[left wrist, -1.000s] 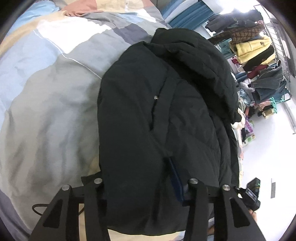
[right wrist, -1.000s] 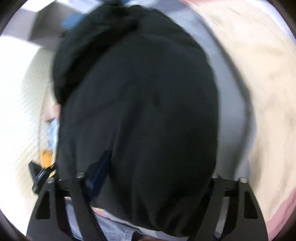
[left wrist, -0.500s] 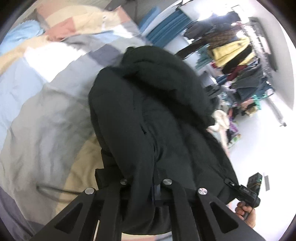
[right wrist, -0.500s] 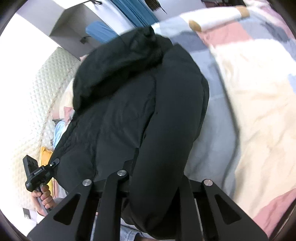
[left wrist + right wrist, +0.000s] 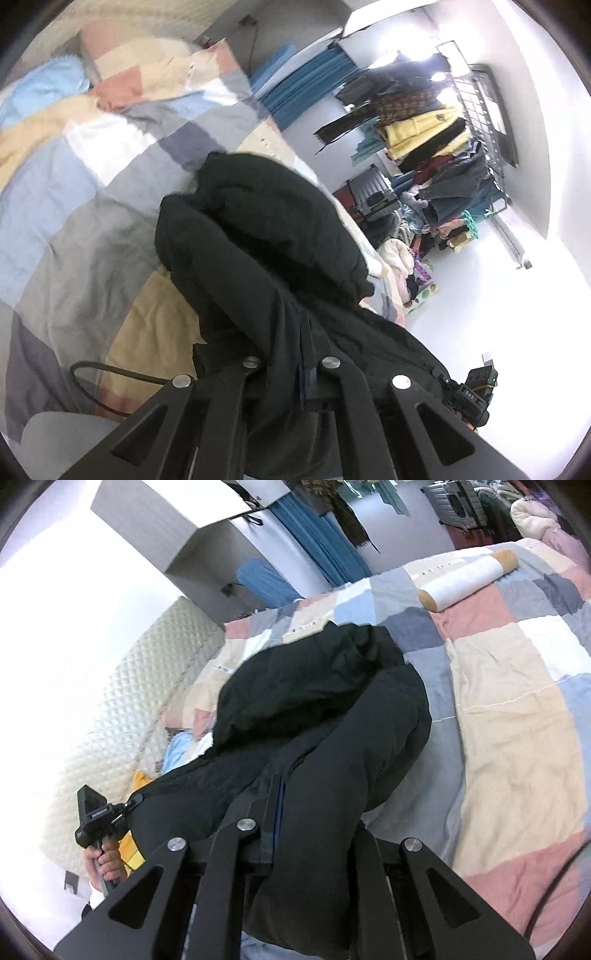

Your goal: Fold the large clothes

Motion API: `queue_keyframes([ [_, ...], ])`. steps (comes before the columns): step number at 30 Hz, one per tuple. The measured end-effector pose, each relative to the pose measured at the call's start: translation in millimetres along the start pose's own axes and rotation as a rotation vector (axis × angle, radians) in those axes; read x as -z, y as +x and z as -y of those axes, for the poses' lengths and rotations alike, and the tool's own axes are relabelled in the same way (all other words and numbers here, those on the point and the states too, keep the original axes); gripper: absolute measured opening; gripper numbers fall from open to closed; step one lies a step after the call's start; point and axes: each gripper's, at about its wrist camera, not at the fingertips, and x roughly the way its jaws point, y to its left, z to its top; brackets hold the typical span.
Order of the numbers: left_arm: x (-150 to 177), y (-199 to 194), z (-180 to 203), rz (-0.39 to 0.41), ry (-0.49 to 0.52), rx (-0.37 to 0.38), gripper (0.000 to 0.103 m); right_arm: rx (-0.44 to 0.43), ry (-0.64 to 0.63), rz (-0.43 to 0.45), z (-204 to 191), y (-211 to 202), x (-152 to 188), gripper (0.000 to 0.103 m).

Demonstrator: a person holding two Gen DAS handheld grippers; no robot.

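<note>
A large black hooded jacket hangs lifted over the patchwork bed cover, its hood end still draped toward the bed. My left gripper is shut on a thick fold of its hem. In the right wrist view the same jacket stretches away from my right gripper, which is shut on another part of the hem. The other gripper shows at each view's edge: the right one, the left one.
A white bolster pillow lies at the far end of the bed. A clothes rack full of garments and a pile of clothes stand beside the bed. A quilted headboard is on the left. A black cable lies near the left gripper.
Both grippers closed on the jacket hem and lifted it up and back from the bed. The jacket went from lying flat to hanging bunched between them.
</note>
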Motion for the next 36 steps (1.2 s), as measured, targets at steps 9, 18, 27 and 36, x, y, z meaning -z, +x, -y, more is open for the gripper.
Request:
queue_keyframes([
  [9,29,-74,34,0.011,0.046,0.025,0.003,-0.04,-0.022,0.065,-24,-63,22,0.011],
  [18,14,-128,77,0.033,0.085,0.038,0.003,-0.051,-0.024,0.165,-56,-122,24,0.011],
  [27,-41,-86,109,0.101,0.167,-0.095,0.004,0.039,-0.05,0.221,-52,-91,-46,0.011],
  [36,-125,16,141,0.098,0.213,-0.337,0.004,0.24,-0.088,0.219,-36,-12,-136,0.012],
])
